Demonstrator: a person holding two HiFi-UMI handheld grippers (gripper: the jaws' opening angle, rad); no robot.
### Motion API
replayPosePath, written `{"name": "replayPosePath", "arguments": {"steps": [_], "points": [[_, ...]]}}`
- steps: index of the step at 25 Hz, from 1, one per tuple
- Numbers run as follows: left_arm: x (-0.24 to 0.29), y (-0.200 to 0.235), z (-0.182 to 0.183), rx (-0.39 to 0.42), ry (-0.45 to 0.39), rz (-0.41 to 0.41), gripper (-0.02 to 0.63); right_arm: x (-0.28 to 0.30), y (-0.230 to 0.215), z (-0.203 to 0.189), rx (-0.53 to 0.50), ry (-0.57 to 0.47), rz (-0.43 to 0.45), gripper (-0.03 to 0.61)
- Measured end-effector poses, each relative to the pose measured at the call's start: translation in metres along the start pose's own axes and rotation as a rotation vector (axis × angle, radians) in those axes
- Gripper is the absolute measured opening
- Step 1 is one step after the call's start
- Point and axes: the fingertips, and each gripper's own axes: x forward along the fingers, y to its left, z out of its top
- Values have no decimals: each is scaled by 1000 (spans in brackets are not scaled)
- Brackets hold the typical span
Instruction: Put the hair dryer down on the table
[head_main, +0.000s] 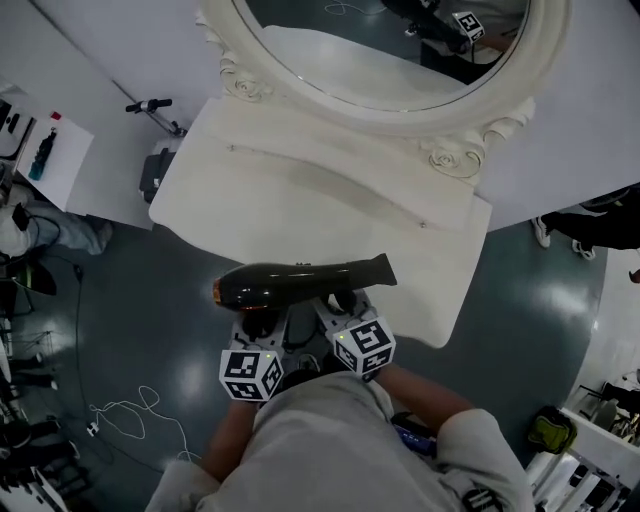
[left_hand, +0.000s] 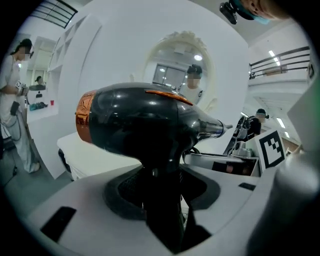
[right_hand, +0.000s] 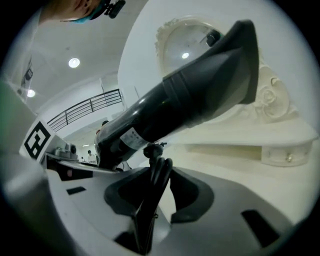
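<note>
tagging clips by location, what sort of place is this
Likely a mock dressing corner set up in a big studio or lab hall: a white vanity table with an ornate oval mirror, a hair dryer held near it, and bare dark floor with loose cables around.

Left gripper (left_hand: 160, 197): pale grey moulded shell, black recessed pads.
Right gripper (right_hand: 155, 195): matching grey shell, black pads.
Left cube (head_main: 250, 373): white, black square markers, green light.
Right cube (head_main: 366, 346): same.
Clothing: loose grey-beige top (head_main: 350, 450).

The table top (head_main: 300, 190) lies bare ahead; only the framed mirror (head_main: 390, 50) stands along its far edge
</note>
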Motion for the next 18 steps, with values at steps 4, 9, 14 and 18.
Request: {"name": "replayPosePath", "arguments": {"steps": [4,9,14,18], "points": [[17,11,6,-7,16,52,178,27,-14,-10,75,47,46,132],[29,21,15,31,26,112,176,52,-20,-16,110,97,105,133],[39,29,22,39,33,162,175,74,-20,-21,120,151,176,133],[58,29,22,31,38,185,173,85,-34,-27,134,185,197,133]]}}
